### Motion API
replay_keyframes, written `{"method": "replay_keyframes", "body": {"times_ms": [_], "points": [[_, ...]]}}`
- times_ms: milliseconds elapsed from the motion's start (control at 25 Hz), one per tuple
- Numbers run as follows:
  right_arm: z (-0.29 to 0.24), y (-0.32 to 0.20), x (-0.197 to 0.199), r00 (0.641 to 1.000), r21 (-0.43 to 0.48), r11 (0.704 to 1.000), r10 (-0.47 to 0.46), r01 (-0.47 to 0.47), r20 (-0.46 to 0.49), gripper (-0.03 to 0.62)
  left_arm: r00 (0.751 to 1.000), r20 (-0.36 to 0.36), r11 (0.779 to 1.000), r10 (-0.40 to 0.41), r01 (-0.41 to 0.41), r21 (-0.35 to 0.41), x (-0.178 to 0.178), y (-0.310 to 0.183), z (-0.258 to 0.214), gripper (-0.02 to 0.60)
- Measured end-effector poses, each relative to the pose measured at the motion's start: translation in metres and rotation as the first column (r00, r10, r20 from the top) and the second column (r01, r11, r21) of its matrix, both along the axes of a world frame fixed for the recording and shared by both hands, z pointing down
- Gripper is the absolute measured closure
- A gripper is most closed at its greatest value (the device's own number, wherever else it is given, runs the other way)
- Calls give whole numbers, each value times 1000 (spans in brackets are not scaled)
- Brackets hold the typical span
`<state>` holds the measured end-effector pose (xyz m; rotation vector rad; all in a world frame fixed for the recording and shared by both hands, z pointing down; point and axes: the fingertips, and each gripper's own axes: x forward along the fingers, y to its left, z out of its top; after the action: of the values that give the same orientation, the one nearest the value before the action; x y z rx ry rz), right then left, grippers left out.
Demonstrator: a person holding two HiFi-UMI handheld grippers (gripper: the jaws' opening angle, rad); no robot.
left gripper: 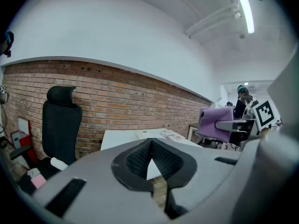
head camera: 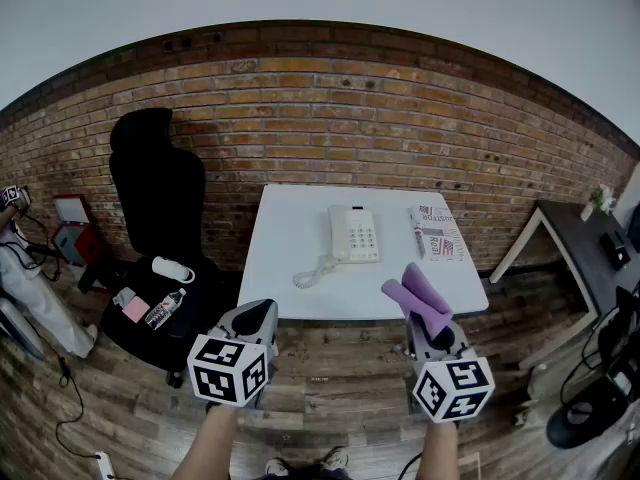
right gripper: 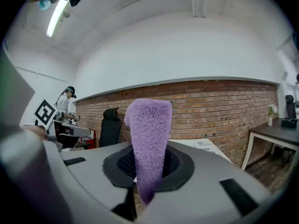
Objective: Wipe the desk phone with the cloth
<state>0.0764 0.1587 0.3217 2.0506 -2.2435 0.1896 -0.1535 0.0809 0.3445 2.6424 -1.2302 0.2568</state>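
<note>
My right gripper [right gripper: 148, 164] pinches the purple cloth [head camera: 420, 296], left gripper [left gripper: 150, 146] pressed together empty; next, reach forward to the desk phone [head camera: 354, 234].

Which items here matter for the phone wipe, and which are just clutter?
For the job:
- desk phone on the white table
- purple cloth, clamped in the right gripper

Lying about:
- newspaper on the table
- black office chair
- bottle on its seat
- left gripper, shut and empty

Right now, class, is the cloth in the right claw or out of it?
In: the right claw is shut on the upright cloth.
</note>
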Motion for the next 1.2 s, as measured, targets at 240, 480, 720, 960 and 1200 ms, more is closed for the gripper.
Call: {"method": "replay_keyframes", "body": {"times_ms": [240,480,720,960,1200], "points": [[9,-5,27,1000,-4,1000,-26,26,17,549,1000,7,1000,-11,11,-3,36,-5,3,577],[18,-14,53,997,-5,998,-68,68,35,549,1000,19,1000,-22,22,-8,71,-10,6,577],[28,-26,68,995,-22,996,-90,91,43,549,999,30,999,-35,36,-26,87,-18,15,577],[39,-51,83,994,-38,994,-97,100,54,549,999,33,999,-34,35,-39,104,-40,25,577],[51,-91,94,994,-52,994,-95,98,48,549,999,29,998,-24,25,-49,118,-82,39,577]]}}
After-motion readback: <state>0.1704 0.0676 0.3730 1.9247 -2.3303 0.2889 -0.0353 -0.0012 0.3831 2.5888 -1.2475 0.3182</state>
